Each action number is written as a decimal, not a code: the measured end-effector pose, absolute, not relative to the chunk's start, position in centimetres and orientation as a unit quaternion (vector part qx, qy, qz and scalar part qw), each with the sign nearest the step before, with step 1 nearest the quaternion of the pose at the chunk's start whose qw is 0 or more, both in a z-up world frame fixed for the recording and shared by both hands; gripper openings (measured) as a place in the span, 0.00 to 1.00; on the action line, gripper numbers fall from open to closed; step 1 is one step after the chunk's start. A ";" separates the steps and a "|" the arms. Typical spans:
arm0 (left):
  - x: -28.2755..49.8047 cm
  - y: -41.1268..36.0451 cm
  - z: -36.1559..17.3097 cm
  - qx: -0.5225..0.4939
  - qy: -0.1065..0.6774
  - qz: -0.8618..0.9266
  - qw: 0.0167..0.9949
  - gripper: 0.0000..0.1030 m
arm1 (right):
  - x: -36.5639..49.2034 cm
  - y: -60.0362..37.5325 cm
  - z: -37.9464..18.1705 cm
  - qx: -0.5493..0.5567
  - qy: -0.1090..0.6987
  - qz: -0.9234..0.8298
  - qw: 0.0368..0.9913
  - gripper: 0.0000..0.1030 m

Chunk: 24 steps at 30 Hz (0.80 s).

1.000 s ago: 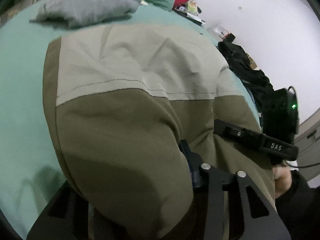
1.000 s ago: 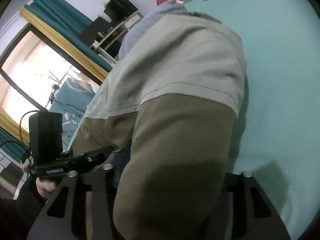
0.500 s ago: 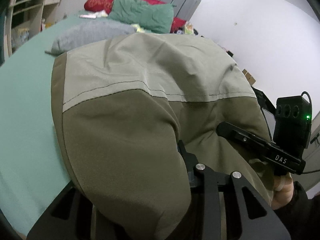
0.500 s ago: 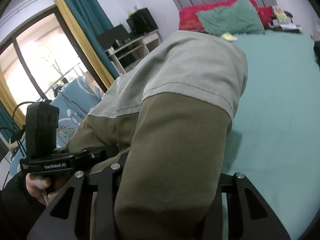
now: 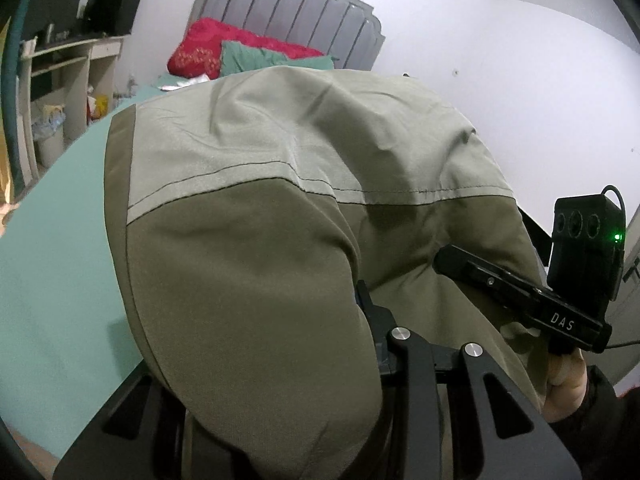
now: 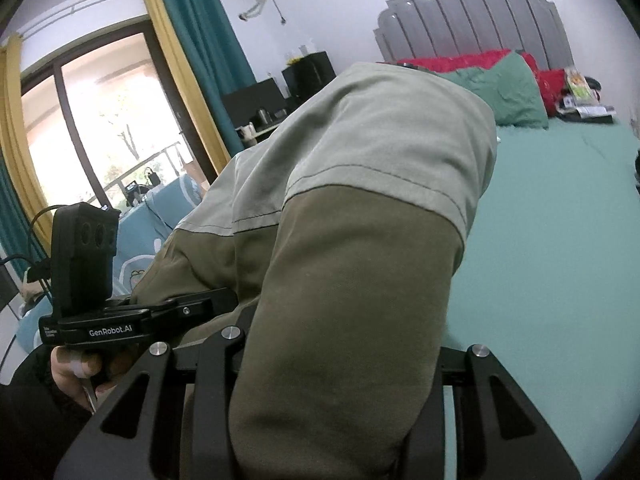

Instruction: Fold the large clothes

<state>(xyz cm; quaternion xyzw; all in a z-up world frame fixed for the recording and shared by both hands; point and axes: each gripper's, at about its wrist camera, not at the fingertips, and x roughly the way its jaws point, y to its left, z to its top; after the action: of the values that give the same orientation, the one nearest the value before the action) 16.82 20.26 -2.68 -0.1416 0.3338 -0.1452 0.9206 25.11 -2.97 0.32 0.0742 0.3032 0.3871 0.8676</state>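
Observation:
A large two-tone garment (image 5: 256,248), dark olive below a stitched seam and pale grey-green above, hangs draped over both grippers above the teal bed (image 5: 52,248). In the left wrist view it covers my left gripper (image 5: 280,392), whose fingertips are hidden under the cloth. In the right wrist view the same garment (image 6: 344,280) covers my right gripper (image 6: 336,400), fingertips hidden too. Each gripper appears shut on the garment's edge. The right gripper also shows in the left wrist view (image 5: 520,300), the left gripper in the right wrist view (image 6: 120,320).
Teal bed sheet (image 6: 560,280) spreads ahead. Red pillows (image 5: 200,52) and a green pillow (image 6: 508,88) lie against the grey headboard (image 5: 288,12). A shelf unit (image 5: 68,64) stands at the left wall. Window with teal and yellow curtains (image 6: 192,52) stands left.
Both grippers have lifted the garment up off the bed and tilted upward; the headboard and pillows have come into view. The folded grey garment on the bed is now hidden.

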 end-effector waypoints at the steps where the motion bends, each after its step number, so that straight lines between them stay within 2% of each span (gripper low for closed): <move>1: 16.6 21.0 -2.4 -0.142 0.330 -0.142 0.922 0.34 | 25.0 -2.6 0.4 0.075 0.300 0.389 0.867 0.37; 13: 15.1 31.3 -0.8 -0.126 0.328 -0.079 0.933 0.34 | 25.5 7.9 -0.8 0.111 0.289 0.437 0.845 0.37; 21: 17.0 40.2 -3.8 -0.106 0.355 -0.030 0.928 0.35 | 27.4 15.8 -5.2 0.153 0.319 0.456 0.817 0.37; 24: 18.2 43.4 -6.6 -0.113 0.383 -0.003 0.917 0.42 | 28.9 18.8 -9.1 0.177 0.362 0.451 0.797 0.41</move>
<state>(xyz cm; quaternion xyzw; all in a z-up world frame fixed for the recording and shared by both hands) 18.20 43.36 -6.55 -0.1132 0.3826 -0.0026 0.9169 28.90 18.78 -9.12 0.1766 0.3619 0.4507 0.7967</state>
